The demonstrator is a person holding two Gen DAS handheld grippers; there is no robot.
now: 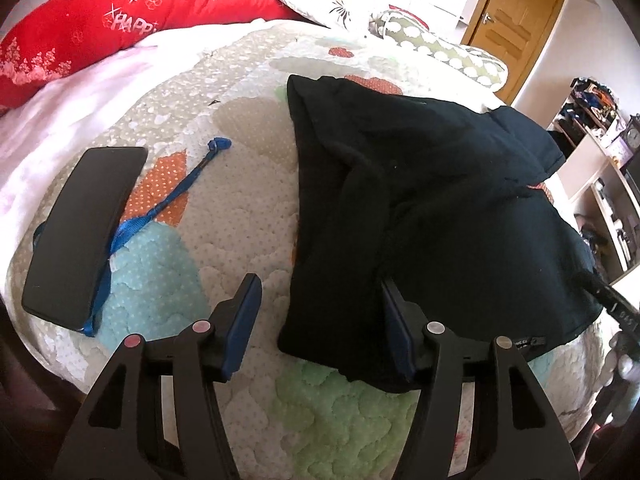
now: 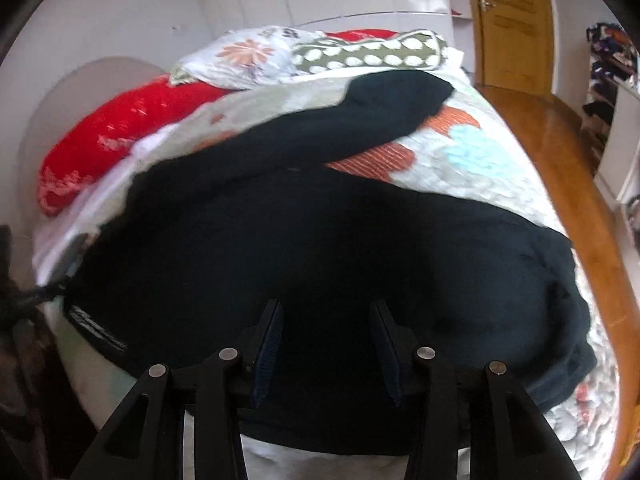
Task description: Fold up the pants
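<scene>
- A bed (image 1: 248,208) with a patchwork quilt is seen, and everything lies on it. A red pillow (image 1: 80,28) is laid along the far edge, with flowered and spotted cushions (image 2: 360,54) at the far corner.
- The dark pants (image 1: 420,200) are spread over the near half of the bed. In the right wrist view one leg (image 2: 360,120) is stretched toward the far right corner, and the wide part is bunched close to the near edge.
- A black phone (image 1: 80,232) is laid near the left edge, well apart from the pants. A blue strap (image 1: 168,200) is tied to it and runs across the quilt.
- The left gripper (image 1: 320,332) is held over the near edge of the pants. Its tongs are apart. A fold of cloth lies between them and one pad (image 1: 394,332) is touching it, but the cloth is not squeezed.
- The right gripper (image 2: 326,354) is held just above the wide part of the pants. Its tongs are apart too, with nothing pinched. That picture is blurred.
- The step in hand is judged to be early: the pants are not yet folded neatly, and a new hold is being looked for.
- Next, the near edge should be pinched by both tongs, then lifted and laid over toward the stretched leg. The phone strap should be kept out of the way.
</scene>
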